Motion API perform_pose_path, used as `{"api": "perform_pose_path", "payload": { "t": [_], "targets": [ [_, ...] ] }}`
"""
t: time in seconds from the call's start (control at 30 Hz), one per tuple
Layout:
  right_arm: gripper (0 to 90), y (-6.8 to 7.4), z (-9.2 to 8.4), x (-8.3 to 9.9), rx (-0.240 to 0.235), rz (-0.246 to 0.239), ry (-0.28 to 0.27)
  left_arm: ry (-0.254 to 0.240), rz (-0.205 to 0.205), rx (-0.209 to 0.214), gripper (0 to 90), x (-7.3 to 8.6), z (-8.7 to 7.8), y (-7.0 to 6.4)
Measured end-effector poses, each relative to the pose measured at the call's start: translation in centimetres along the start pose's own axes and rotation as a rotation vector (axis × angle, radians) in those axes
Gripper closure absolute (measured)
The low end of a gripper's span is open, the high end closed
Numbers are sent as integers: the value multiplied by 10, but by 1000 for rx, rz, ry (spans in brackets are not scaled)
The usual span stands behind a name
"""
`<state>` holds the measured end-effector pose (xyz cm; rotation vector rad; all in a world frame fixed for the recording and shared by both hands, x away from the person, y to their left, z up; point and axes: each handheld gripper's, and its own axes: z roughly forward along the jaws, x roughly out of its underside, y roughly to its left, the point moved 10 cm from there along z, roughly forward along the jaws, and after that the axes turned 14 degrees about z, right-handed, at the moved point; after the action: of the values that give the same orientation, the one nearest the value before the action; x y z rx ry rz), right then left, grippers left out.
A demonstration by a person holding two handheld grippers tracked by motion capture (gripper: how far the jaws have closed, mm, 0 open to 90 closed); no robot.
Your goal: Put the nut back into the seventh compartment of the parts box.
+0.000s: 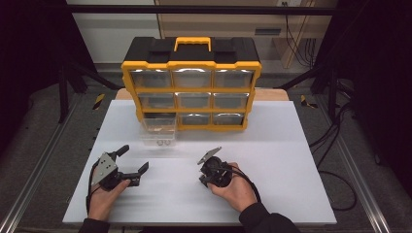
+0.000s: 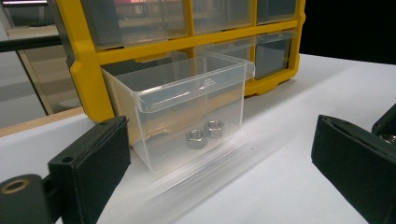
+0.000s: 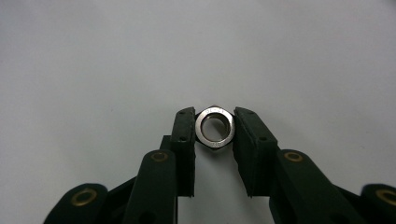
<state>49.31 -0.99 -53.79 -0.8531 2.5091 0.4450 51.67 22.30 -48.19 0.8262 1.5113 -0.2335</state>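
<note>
Fingers of right gripper (image 3: 214,128) clamped on hex nut (image 3: 214,128), prob. bound for clear drawer (image 2: 182,105); left gripper (image 2: 219,168), fingers apart, waits just before drawer.

a white table top (image 1: 291,160) carries everything here, with a strip of bare wood showing along its far edge. a yellow and black drawer cabinet (image 1: 192,85) stands on it near that far edge, its three rows of clear drawers facing the person. just in front of the cabinet's lower left corner, a clear plastic drawer (image 1: 159,131) sits on the white surface, its back end at the cabinet's empty slot. two steel nuts (image 2: 204,133) lie side by side on the drawer's floor, touching or nearly so, near its front wall. farther out from the cabinet, one more nut (image 3: 214,127) lies flat on the white top.
</note>
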Motion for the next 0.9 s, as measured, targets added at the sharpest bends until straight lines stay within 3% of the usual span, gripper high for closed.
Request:
{"api": "perform_pose_path", "payload": {
  "t": [0.9],
  "targets": [
    [698,-5,-10,-35,-7,25,-106,-2,-1,-1,42,0,0,0]
  ]
}}
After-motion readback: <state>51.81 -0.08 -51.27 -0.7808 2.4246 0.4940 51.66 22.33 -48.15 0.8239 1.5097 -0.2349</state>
